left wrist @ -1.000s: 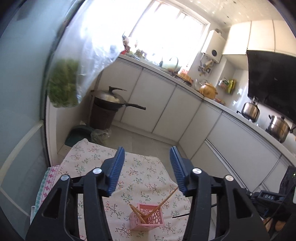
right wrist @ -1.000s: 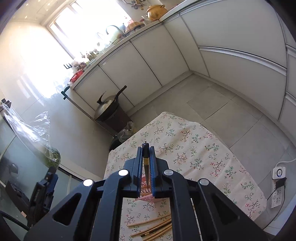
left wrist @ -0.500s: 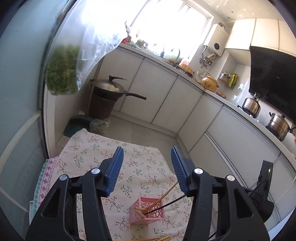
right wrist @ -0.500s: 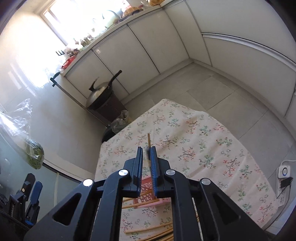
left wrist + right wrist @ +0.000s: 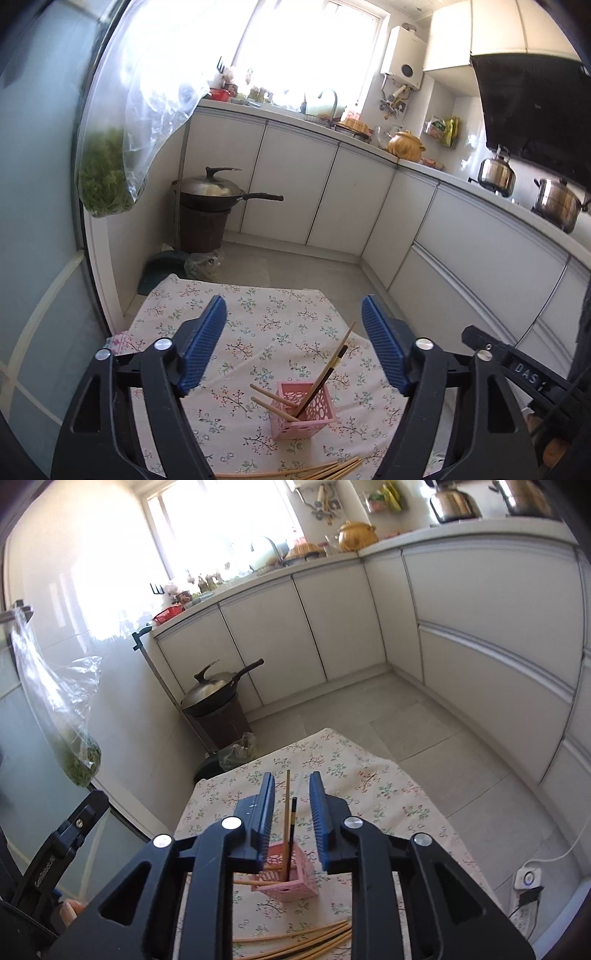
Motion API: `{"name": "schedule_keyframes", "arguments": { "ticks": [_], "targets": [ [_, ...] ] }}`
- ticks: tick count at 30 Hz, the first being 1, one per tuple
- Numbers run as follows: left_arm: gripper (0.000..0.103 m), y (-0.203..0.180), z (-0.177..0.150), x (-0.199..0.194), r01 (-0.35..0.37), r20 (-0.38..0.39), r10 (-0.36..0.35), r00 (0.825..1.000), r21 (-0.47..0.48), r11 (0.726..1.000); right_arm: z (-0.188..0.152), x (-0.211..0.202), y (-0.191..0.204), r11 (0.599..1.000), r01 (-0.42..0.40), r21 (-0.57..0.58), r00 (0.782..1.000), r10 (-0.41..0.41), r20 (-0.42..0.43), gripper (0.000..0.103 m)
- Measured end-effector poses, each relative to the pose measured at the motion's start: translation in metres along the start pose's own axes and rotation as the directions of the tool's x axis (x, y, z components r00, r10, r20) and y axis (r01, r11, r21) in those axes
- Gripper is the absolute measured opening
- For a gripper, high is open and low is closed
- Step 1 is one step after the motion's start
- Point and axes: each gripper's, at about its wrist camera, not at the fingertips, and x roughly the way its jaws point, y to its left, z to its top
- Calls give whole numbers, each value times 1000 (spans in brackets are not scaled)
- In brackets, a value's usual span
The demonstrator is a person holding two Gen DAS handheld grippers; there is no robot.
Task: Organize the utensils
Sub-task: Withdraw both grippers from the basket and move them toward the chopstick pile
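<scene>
Left wrist view: left gripper (image 5: 294, 341) with blue ribbed pads spread wide, nothing between them, held above the table. Below it a pink perforated plastic square holder (image 5: 303, 410) stands upright on the floral-print tablecloth (image 5: 258, 314). Inside the holder: a dark chopstick with a yellowish band (image 5: 325, 376) and a longer light wooden chopstick (image 5: 345, 334), both leaning up and to the right, plus two more wooden sticks (image 5: 271, 397) poking out over its left rim. A loose bunch of wooden chopsticks (image 5: 317, 470) lies flat on the cloth near the bottom edge, in front of the holder, apart from it. Part of the right gripper's black body shows at far right. Background: lidded black wok (image 5: 214, 190) on a dark brown bin (image 5: 201, 229), clear plastic bag of greens (image 5: 107, 181) hanging at left, white cabinets.

Right wrist view: right gripper (image 5: 291, 816) released, pads parted with a clear gap, gripping nothing. Seen through the gap, the dark and light chopsticks stand in the pink holder (image 5: 286, 880), touching neither pad. The holder sits on the cloth just below the fingertips. Loose chopsticks (image 5: 306, 938) fan out on the cloth nearer the camera. Left gripper's black body at lower left edge. White power strip (image 5: 526, 890) on the floor at right.
</scene>
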Motion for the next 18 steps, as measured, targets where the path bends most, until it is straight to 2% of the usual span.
{"name": "schedule_keyframes", "arguments": {
  "ticks": [3,6,8,13,18],
  "targets": [
    [83,-10,-7,-4,-19,3,19,1000,35,999,-9,-15,1,999,31,-44,999,-30,28,25],
    [88,-19,-14,-6,-26,-8,27,1000,67,997,-19,-28,-1,995,70,-69,996,-66,55,37],
    [90,-27,-19,-7,-28,-16,30,999,91,995,-24,-34,-5,994,84,-74,995,-79,65,46],
    [95,-38,-28,-14,-41,-9,43,999,133,990,-34,-44,-17,992,105,-65,993,-101,63,58],
    [96,-43,-37,-17,-44,-35,51,998,160,986,-43,-47,-29,990,131,-50,990,-128,53,68]
  ]
}}
